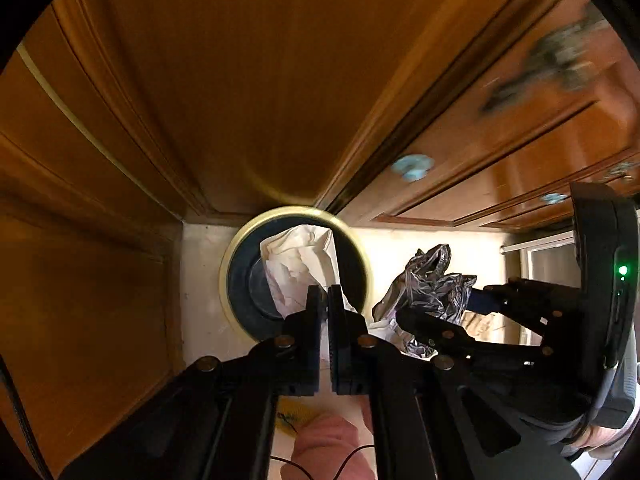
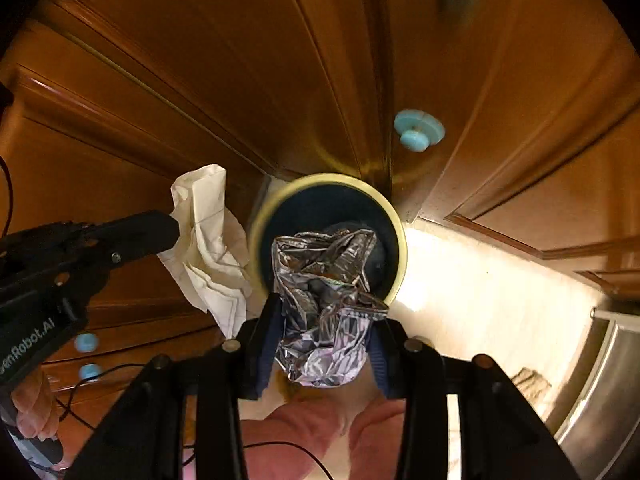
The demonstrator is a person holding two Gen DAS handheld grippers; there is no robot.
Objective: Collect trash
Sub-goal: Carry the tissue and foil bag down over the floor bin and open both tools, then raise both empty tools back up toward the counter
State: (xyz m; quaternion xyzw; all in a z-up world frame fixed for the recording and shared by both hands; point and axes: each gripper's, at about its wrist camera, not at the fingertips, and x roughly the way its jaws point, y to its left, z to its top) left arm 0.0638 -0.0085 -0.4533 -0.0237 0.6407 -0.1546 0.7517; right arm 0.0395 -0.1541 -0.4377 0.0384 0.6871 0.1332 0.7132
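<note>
My left gripper [image 1: 326, 296] points steeply down and is shut on a crumpled white paper [image 1: 296, 264]. The paper hangs over a round bin [image 1: 225, 276] with a yellow rim and a dark inside. My right gripper [image 2: 326, 316] is shut on a crumpled ball of silver foil [image 2: 320, 280], right above the same bin [image 2: 402, 248]. In the left wrist view the right gripper [image 1: 440, 304] and its foil [image 1: 428, 284] hang just right of the bin. The right wrist view has the left gripper [image 2: 174, 232] and its paper [image 2: 208, 240] at the bin's left edge.
Brown wooden cabinet doors with light blue knobs [image 2: 418, 130] stand close behind the bin, and a wooden side panel [image 1: 100, 280] closes it in on the left. A pale floor [image 2: 480, 288] runs to the right toward a stainless appliance [image 2: 600, 360]. The person's feet [image 2: 320, 432] and thin black cables lie below the grippers.
</note>
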